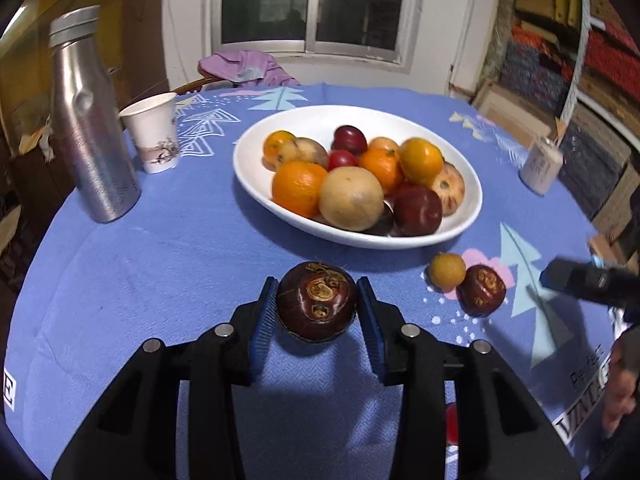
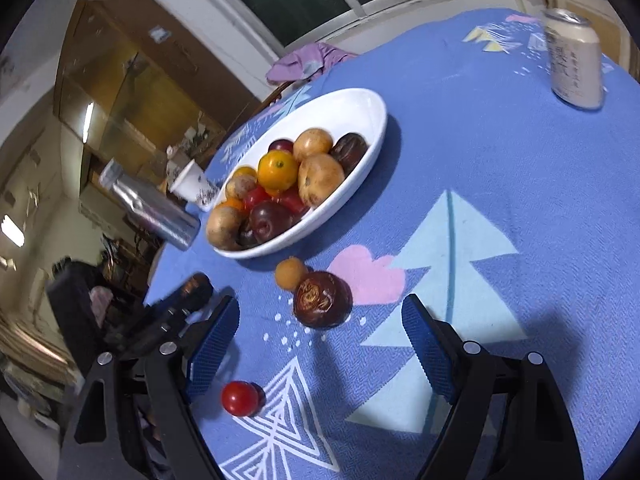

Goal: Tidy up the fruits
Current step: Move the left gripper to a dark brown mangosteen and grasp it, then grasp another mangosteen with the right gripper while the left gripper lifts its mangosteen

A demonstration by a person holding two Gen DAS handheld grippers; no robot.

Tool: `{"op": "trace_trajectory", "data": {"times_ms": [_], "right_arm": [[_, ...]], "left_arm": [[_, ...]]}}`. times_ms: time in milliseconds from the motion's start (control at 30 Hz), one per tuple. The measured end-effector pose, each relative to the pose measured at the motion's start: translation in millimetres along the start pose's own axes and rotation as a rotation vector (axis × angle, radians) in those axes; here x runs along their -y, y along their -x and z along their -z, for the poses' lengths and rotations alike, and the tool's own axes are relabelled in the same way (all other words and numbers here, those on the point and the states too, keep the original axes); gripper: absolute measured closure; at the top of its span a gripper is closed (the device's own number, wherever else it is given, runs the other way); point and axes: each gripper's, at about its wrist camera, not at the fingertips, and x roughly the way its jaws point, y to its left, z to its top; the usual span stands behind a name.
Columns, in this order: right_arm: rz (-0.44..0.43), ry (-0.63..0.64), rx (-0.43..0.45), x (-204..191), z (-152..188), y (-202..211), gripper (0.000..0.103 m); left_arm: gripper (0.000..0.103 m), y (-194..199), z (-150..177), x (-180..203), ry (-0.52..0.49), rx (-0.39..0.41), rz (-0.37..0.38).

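On the blue tablecloth (image 1: 168, 264), in front of the white bowl (image 1: 256, 184) of mixed fruit, the left gripper (image 1: 317, 308) clamps a dark brown fruit (image 1: 317, 306) between its blue pads. To its right, a second brown fruit (image 2: 322, 300) lies touching a small orange fruit (image 2: 291, 273). The right gripper (image 2: 320, 344) is spread wide and empty, near the second brown fruit. A red tomato (image 2: 240, 398) lies beside its left finger.
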Motion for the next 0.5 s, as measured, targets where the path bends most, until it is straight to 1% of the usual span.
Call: {"op": "trace_trajectory", "data": {"times_ms": [67, 100, 133, 167, 200, 233, 300, 400, 500], "right_arm": [[0.038, 0.061, 0.013, -9.2, 3.8, -4.2, 0.019], [0.053, 0.088, 0.024, -13.4, 5.1, -5.7, 0.021], [0.065, 0.115, 0.029, -17.7, 6.4, -8.0, 0.028], [0.079, 0.147, 0.027, -22.9, 7.5, -11.2, 0.032], [0.091, 0.176, 0.024, -27.7, 8.6, -14.8, 0.04], [0.107, 0.208, 0.016, -33.0, 9.8, -19.5, 0.046], [0.163, 0.277, 0.008, -42.6, 11.0, -28.1, 0.052], [0.247, 0.369, 0.011, -55.6, 14.4, -40.3, 0.052], [0.304, 0.402, -0.009, -57.8, 16.0, -52.3, 0.053]], "left_arm": [[0.064, -0.5, -0.5, -0.8, 0.006, -0.004, 0.002], [0.064, -1.5, -0.6, 0.3, 0.004, -0.008, 0.003], [0.064, -1.7, -0.2, 0.8, 0.002, -0.008, 0.004], [0.064, -2.0, -0.3, 1.8, -0.003, -0.008, 0.005], [0.064, -2.1, -0.2, 2.6, -0.007, -0.008, 0.005], [0.064, -2.5, -0.1, 2.9, -0.008, -0.008, 0.005], [0.064, -3.5, 0.2, 1.9, -0.004, -0.012, 0.005], [0.064, -6.0, -0.1, 0.7, 0.001, -0.018, 0.005], [0.064, -7.0, -0.1, 0.5, 0.003, -0.023, 0.009]]}}
